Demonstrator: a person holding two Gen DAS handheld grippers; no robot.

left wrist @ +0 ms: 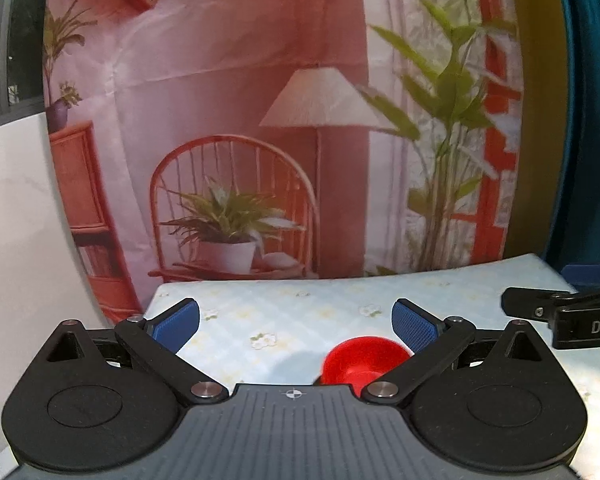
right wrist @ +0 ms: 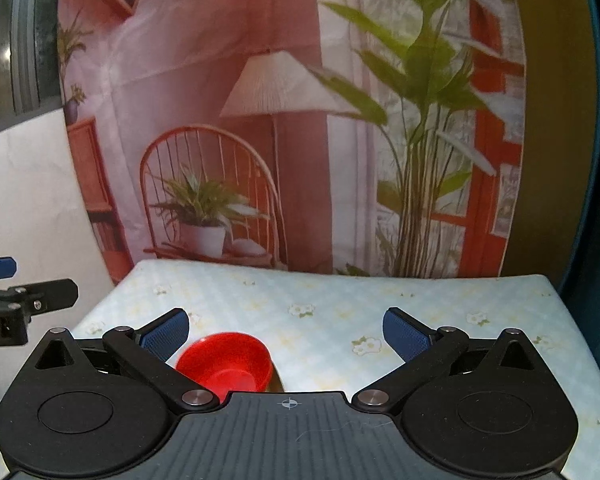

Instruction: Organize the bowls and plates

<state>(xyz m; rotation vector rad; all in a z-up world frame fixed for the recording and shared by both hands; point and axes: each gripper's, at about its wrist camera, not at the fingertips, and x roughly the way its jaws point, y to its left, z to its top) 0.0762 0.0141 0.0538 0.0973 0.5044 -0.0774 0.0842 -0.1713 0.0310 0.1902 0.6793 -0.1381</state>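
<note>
A small red bowl [left wrist: 358,362] stands upright on the pale flowered tablecloth [left wrist: 300,312]. In the left wrist view it sits low and just right of centre, close to the right finger. My left gripper [left wrist: 296,326] is open and empty, held above the table. In the right wrist view the same red bowl [right wrist: 226,364] lies beside the left finger. My right gripper [right wrist: 286,334] is open and empty too. Each gripper shows at the edge of the other's view: the right one [left wrist: 564,316] and the left one [right wrist: 24,300].
A printed backdrop [right wrist: 260,120] of a chair, a lamp and plants hangs right behind the table's far edge. A white wall [left wrist: 16,220] is on the left and blue fabric [left wrist: 592,120] on the right.
</note>
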